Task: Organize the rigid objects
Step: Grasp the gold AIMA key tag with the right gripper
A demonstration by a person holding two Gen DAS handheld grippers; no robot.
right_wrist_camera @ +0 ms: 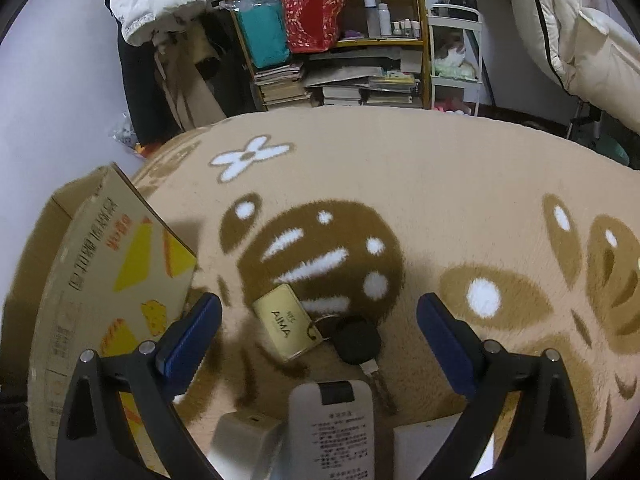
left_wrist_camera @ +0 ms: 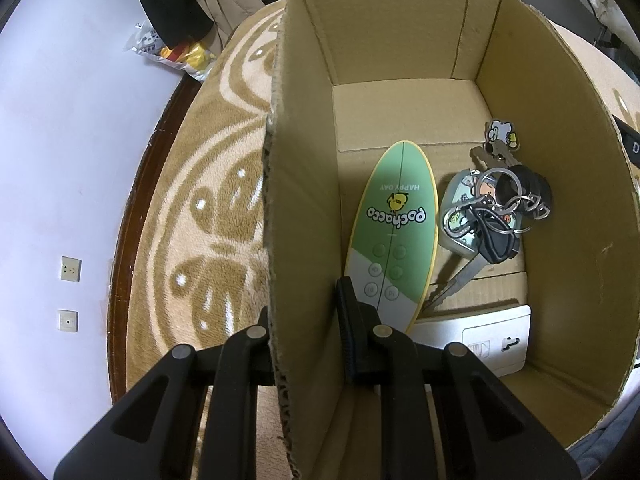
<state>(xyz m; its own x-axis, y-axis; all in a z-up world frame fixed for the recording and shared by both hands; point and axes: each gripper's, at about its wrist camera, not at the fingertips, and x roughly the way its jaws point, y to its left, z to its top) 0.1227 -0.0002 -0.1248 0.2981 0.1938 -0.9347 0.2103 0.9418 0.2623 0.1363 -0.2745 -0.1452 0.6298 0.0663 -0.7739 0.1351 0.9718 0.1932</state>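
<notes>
The left gripper (left_wrist_camera: 306, 332) is showing matte black angular linkage arms, each carrying round silver pivot pins, and dark, seemingly ribbed finger pads. The right gripper (right_wrist_camera: 320, 344) is wearing the same black frame and silver pins, but its pads (right_wrist_camera: 188, 338) are showing blue.

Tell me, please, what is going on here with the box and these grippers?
A person is sorting small items into a cardboard box. The left gripper straddles the box wall, steadying it; a green remote and key bunch lie inside. The right gripper hangs open over a tagged key on the rug.
</notes>
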